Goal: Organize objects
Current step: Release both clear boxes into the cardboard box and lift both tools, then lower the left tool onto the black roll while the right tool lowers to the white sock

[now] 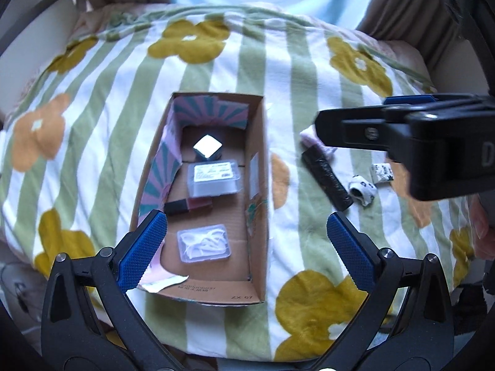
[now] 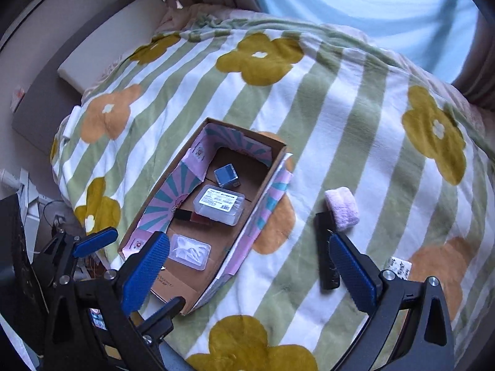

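Left wrist view: the left gripper (image 1: 246, 235) hangs wide open and empty above the cardboard box (image 1: 258, 160), where a clear floss case (image 1: 204, 242) lies between its fingers. Right wrist view: the right gripper (image 2: 247, 266) also gapes empty; a black roll (image 2: 324, 247) and pink towel (image 2: 343, 208) lie just ahead of its right finger.

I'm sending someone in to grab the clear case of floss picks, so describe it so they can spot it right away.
Find the open cardboard box on the flowered striped blanket. Inside, at the end nearest both grippers, lies the clear case of white floss picks. Unlike the other clear box, it has no printed label.
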`<state>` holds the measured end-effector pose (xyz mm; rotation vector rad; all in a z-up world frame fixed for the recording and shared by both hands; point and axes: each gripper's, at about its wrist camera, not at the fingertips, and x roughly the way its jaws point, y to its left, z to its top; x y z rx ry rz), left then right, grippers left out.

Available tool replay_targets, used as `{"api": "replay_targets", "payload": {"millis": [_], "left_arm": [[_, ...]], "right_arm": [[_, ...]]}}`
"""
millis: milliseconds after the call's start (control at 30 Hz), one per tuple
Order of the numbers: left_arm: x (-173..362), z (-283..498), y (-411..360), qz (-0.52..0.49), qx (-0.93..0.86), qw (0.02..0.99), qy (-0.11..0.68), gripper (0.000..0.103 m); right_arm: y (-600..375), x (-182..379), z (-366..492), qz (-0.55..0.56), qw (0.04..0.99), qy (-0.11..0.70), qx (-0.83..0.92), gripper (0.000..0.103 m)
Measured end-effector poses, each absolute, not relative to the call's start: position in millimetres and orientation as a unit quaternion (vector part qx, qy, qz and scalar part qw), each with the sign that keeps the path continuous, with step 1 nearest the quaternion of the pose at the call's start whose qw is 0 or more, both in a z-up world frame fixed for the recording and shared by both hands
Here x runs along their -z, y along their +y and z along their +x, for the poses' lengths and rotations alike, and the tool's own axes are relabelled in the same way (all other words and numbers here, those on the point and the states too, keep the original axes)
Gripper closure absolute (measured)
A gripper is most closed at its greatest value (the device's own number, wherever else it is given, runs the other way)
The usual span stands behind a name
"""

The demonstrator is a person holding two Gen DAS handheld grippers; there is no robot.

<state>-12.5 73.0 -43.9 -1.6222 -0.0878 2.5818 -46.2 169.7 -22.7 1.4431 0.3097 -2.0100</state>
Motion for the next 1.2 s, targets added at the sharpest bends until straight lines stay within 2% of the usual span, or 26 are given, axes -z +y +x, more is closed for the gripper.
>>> {"api": "replay_targets", "payload": {"millis": [267,533,867,1200], "left_arm": [[31,-17,117,-0.522,-0.846,0.110,0.002,0.000],[45,-17,142,-0.540,-0.829,0.144,0.006,0.000],[45,-22,166,-0.539,-0.825,0.167,0.007,0.000],[57,-41,181,-0.557,-0.815,0.159,-0.018,0.001]], "right_arm": [[258,-4,-25,0.508,0.206,0.074,0.833,0.000],[313,14,0,0.504,0.136,0.044,0.852,0.000],[339,22,10,0.501,0.131,0.021,0.855,0.000],[349,35,-6,0.503,0.156,0.053,0.848,0.001]]}}
